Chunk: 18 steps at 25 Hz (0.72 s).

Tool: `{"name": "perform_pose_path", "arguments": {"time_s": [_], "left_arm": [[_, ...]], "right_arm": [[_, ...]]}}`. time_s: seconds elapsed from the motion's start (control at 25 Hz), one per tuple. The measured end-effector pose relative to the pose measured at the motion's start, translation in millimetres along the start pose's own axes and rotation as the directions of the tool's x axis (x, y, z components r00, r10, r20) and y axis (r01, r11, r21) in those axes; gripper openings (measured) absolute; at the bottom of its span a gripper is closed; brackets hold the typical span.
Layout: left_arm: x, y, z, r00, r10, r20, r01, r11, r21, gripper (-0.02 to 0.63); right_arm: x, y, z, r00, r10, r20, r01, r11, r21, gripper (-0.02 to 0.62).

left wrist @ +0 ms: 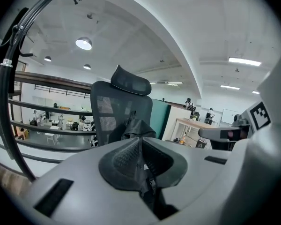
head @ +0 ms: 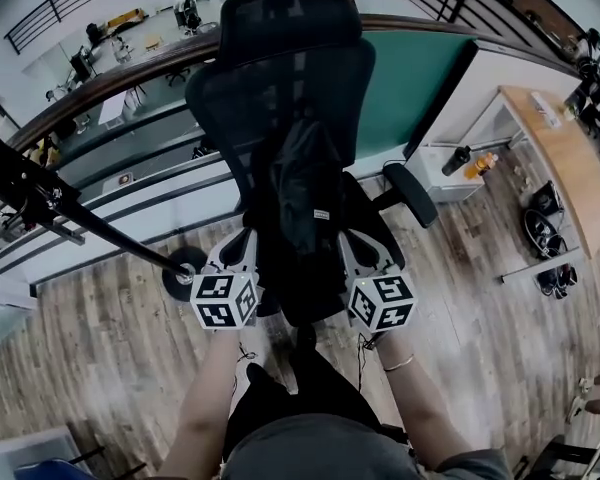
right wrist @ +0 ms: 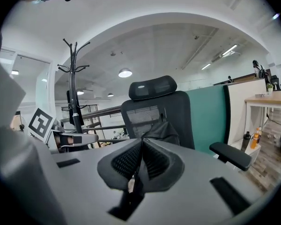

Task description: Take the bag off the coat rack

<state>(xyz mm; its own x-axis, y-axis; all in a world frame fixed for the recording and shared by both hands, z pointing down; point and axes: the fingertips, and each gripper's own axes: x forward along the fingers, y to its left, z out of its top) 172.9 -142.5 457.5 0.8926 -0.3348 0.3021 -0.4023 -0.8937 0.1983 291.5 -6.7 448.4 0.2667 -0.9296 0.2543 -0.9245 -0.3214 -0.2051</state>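
Note:
A black bag lies slumped on the seat of a black mesh office chair, right in front of me. My left gripper is shut on the bag's left side; in the left gripper view its pads pinch black fabric with a zip, and the bag's top rises behind them. My right gripper is shut on the bag's right side, a thin dark strip of it caught between the pads. The black coat rack stands to the left with bare hooks.
The coat rack's round base sits close to my left gripper. Behind the chair are a wooden-topped railing and a green partition. A wooden desk, bottles and shoes are at the right.

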Motion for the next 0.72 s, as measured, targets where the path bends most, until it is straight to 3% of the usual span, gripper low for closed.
{"name": "perform_pose_path", "arguments": {"time_s": [0.2,0.72], "left_arm": [[-19,-2,-2,1.0,0.009,0.005,-0.009,1.0,0.028,0.034],[-67,3,0,0.998,0.053,0.044,-0.053,0.999,0.005,0.034]], "right_arm": [[-17,10,3,1.0,0.002,0.027,-0.001,1.0,-0.005,0.005],[-50,25,8,0.998,-0.008,0.061,0.007,1.0,0.025,0.002]]}}
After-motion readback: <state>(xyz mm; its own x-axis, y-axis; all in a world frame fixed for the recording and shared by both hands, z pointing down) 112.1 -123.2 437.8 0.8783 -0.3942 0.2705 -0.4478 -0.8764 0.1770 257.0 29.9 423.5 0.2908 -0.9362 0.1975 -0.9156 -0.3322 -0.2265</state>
